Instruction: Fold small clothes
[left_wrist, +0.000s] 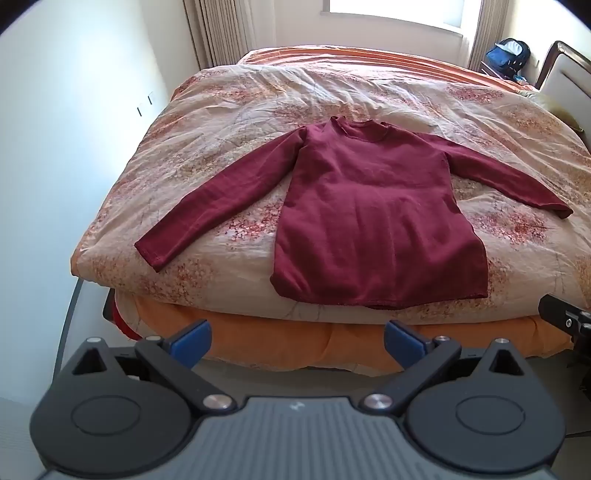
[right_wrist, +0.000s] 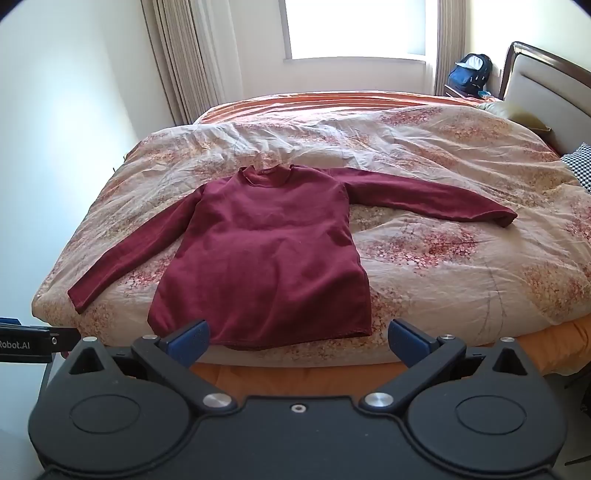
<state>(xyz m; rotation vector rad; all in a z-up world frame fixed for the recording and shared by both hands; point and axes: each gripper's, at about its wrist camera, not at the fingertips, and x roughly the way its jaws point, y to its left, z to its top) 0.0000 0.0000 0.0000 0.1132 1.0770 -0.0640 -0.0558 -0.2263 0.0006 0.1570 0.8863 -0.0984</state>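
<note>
Item: maroon top (left_wrist: 373, 206), frame centre, flat on bed (left_wrist: 229, 110), sleeves spread; soft, light, limp; take at cuffs or hem corners; left gripper (left_wrist: 297, 338) and right gripper (right_wrist: 298, 338) fingers apart, empty.

Two wrist views from the bed's (left_wrist: 258, 354) foot, angled down, perhaps side by side, sharing the sweater (left_wrist: 369, 206).

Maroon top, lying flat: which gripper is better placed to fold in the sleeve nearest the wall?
Probably the left gripper: open and empty, it faces that sleeve of the maroon top.
</note>
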